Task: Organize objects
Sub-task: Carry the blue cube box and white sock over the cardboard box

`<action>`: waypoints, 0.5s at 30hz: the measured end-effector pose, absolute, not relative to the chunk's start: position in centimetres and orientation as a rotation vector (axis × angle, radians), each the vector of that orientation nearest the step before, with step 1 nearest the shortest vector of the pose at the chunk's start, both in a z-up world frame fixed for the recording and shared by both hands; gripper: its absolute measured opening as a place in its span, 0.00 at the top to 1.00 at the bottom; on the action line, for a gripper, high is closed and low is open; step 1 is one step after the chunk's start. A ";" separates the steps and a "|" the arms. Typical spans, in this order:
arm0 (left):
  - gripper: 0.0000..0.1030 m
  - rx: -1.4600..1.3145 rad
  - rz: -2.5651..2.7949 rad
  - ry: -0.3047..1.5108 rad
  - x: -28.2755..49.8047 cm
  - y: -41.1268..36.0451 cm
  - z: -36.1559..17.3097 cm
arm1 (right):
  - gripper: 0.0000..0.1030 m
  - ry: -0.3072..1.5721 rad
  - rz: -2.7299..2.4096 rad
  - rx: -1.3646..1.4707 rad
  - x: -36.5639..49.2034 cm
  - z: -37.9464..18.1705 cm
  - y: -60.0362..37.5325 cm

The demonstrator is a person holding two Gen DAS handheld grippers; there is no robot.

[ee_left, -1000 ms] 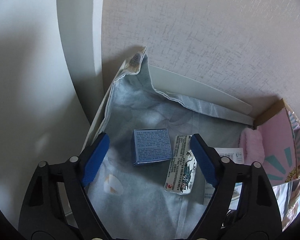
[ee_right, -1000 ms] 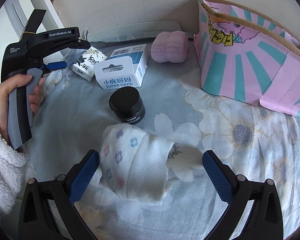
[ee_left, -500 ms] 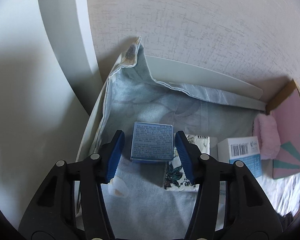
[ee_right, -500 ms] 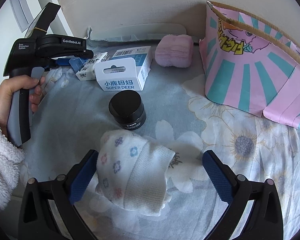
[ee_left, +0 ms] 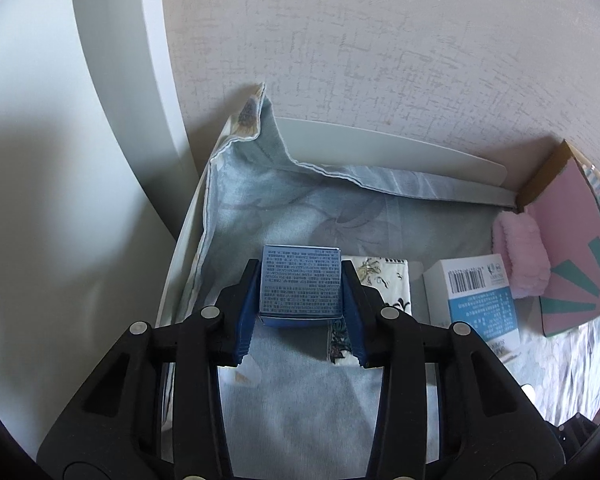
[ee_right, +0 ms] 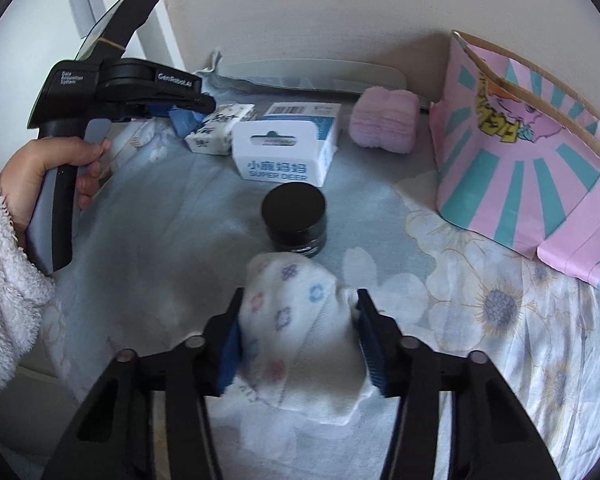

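Note:
My left gripper [ee_left: 301,312] is shut on a small blue box [ee_left: 301,285] at the far left of the bed; it also shows in the right wrist view [ee_right: 186,116]. My right gripper [ee_right: 298,336] is shut on a white knitted cloth with coloured flowers [ee_right: 296,328] at the near middle. A white floral-print box [ee_left: 380,284] lies just right of the blue box. A white and blue "Super Deer" box [ee_right: 288,148], a black jar [ee_right: 294,216] and a pink fluffy roll [ee_right: 384,120] lie beyond.
A pink and teal striped cardboard box [ee_right: 540,168] stands open at the right. The floral bedsheet [ee_right: 480,320] covers the surface. A white wall [ee_left: 380,60] and a white rail [ee_left: 380,148] bound the far side. The bed edge drops off at the left.
Both grippers have closed: the left on the blue box, the right on the knitted cloth. The left gripper has also moved forward around the box.

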State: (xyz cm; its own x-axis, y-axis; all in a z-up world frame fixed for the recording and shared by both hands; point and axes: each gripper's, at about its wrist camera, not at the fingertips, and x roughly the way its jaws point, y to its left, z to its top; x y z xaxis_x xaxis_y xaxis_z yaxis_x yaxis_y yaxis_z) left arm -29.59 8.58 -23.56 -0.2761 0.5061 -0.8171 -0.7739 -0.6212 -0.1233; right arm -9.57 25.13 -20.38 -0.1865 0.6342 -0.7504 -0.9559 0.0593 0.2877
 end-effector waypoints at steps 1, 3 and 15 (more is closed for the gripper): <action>0.66 -1.108 1.979 0.382 -29.5 8.4 -23.3 | 0.58 0.926 1.517 -0.467 -9.7 -20.3 25.2; 0.66 -1.098 1.984 0.381 -29.4 8.1 -22.8 | 0.58 0.922 1.522 -0.460 -9.8 -20.0 25.0; 0.66 -1.004 2.006 0.337 -27.2 6.4 -15.8 | 0.59 0.867 1.540 -0.418 -8.7 -15.3 24.1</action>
